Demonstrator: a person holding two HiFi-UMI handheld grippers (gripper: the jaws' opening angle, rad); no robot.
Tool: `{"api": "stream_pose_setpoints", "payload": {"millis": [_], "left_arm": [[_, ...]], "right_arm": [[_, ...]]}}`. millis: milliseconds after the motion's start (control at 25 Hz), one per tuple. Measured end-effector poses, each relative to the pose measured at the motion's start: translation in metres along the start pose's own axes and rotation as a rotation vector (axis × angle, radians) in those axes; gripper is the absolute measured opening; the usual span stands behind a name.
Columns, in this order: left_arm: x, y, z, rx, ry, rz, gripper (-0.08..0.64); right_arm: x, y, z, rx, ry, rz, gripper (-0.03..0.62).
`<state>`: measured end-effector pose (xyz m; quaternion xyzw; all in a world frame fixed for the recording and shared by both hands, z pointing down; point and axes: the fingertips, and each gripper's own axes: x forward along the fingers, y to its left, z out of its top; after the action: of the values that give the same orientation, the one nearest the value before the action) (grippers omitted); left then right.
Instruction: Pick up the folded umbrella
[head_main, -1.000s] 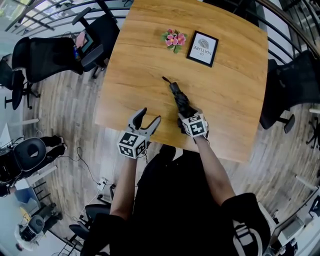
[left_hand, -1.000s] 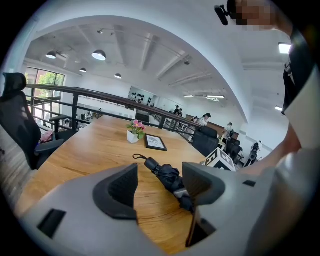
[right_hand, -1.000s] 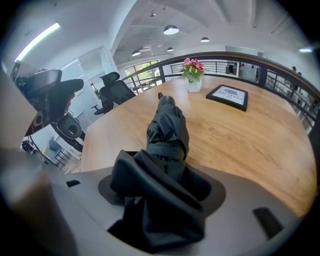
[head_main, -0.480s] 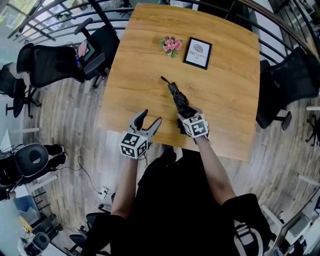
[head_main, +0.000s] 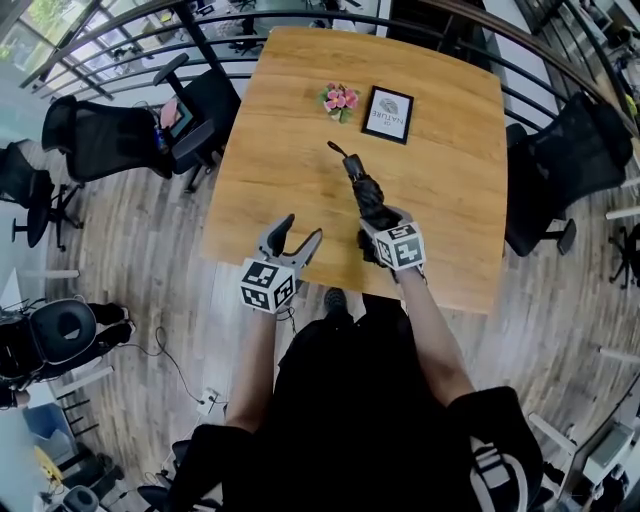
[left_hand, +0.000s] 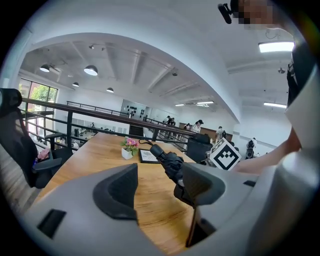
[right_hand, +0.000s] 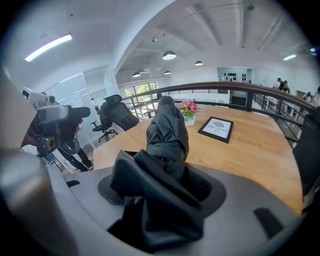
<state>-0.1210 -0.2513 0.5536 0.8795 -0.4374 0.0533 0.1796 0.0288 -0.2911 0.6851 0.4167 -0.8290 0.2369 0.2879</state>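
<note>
The folded black umbrella (head_main: 364, 189) is lifted clear of the wooden table (head_main: 290, 170), its tip aimed away from me toward the far side. My right gripper (head_main: 375, 228) is shut on its near end. In the right gripper view the black fabric (right_hand: 167, 135) fills the gap between the jaws and sticks out forward. My left gripper (head_main: 292, 236) hangs open and empty over the table's near edge, left of the umbrella. From the left gripper view the umbrella (left_hand: 169, 161) shows raised at the right, beyond that gripper's own spread jaws (left_hand: 159, 187).
A small pot of pink flowers (head_main: 340, 100) and a black-framed card (head_main: 387, 113) stand at the table's far side. Black office chairs (head_main: 110, 135) sit on the left and another (head_main: 560, 165) on the right. A railing runs behind the table.
The right gripper has risen with the umbrella, lifting it off the tabletop. The left gripper has come up a little, still open.
</note>
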Motion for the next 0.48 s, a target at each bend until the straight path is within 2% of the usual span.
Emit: {"api": "stream_pose_setpoints", "payload": {"millis": [480], "left_arm": [[-0.021, 0.007, 0.016, 0.022, -0.035, 0.002, 0.281]], "right_arm": [[-0.042, 0.003, 0.033, 0.002, -0.121, -0.041, 0.273]]}}
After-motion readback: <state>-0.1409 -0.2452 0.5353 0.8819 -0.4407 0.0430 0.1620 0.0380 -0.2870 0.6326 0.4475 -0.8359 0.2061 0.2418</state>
